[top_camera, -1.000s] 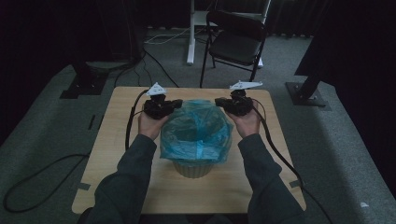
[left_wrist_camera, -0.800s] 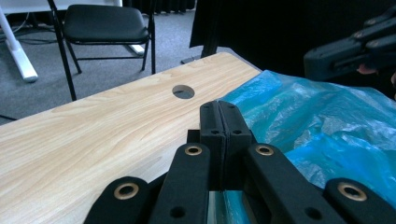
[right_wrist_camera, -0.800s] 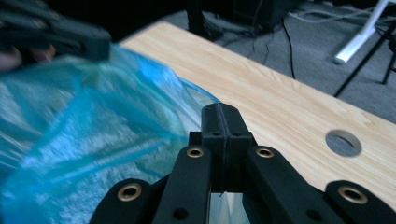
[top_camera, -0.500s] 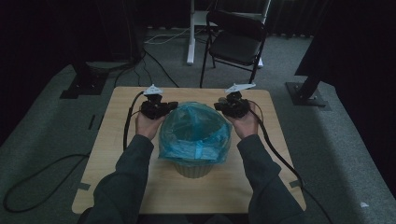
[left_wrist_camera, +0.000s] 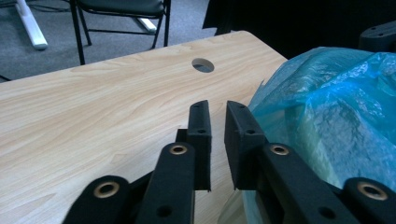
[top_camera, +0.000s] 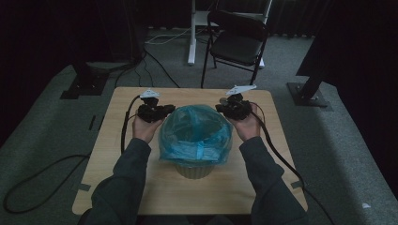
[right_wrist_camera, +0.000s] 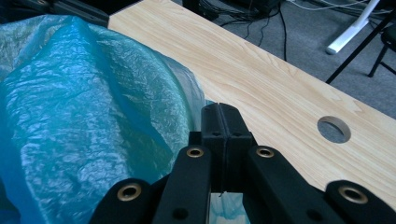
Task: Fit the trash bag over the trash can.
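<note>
left tongs (left_wrist_camera: 217,135) had just been opening, jaws parted by a narrow gap with nothing between them, the blue bag (top_camera: 196,133) just beside them at 3 o'clock. right tongs (right_wrist_camera: 224,135) were pressed together on a fold of the bag's film at its 2 o'clock edge. the bag was draped over a pale bin (top_camera: 193,170) at the middle of the tabletop (top_camera: 112,178). a black chair (top_camera: 237,44) stood at 12 o'clock beyond the tabletop.

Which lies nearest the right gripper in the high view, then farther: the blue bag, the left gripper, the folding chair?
1. Blue bag, right beside the right gripper.
2. Left gripper, across the bag.
3. Folding chair, on the floor beyond the table.
</note>
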`<state>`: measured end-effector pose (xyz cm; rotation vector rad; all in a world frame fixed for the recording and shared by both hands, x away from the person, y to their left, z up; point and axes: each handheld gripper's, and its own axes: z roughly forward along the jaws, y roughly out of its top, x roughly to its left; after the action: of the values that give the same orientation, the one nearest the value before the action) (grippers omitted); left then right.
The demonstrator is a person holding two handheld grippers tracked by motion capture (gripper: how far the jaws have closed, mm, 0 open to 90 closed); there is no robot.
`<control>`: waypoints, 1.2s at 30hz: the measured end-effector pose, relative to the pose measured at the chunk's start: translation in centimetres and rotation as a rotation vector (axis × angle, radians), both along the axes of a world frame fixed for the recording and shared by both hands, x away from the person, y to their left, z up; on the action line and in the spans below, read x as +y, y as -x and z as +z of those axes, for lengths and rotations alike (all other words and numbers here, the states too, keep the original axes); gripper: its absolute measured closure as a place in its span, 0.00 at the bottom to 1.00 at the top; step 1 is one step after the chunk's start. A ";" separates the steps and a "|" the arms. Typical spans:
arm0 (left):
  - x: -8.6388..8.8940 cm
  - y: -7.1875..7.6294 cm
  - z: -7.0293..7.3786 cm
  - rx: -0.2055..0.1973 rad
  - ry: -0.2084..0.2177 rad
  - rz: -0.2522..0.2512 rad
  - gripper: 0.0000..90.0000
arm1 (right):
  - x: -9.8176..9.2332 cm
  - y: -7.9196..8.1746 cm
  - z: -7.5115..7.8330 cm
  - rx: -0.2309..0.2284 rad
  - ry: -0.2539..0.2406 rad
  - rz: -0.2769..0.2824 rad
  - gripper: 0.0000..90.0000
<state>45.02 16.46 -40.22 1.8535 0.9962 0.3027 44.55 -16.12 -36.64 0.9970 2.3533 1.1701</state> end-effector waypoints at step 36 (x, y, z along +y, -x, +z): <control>2.8 12.3 2.0 -0.097 0.024 -0.123 0.68 | -2.7 11.3 0.4 -0.049 -0.060 0.095 0.68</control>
<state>32.71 19.26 -38.25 1.8513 0.8133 0.3028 33.20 -18.78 -36.29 0.8732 2.3629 1.2926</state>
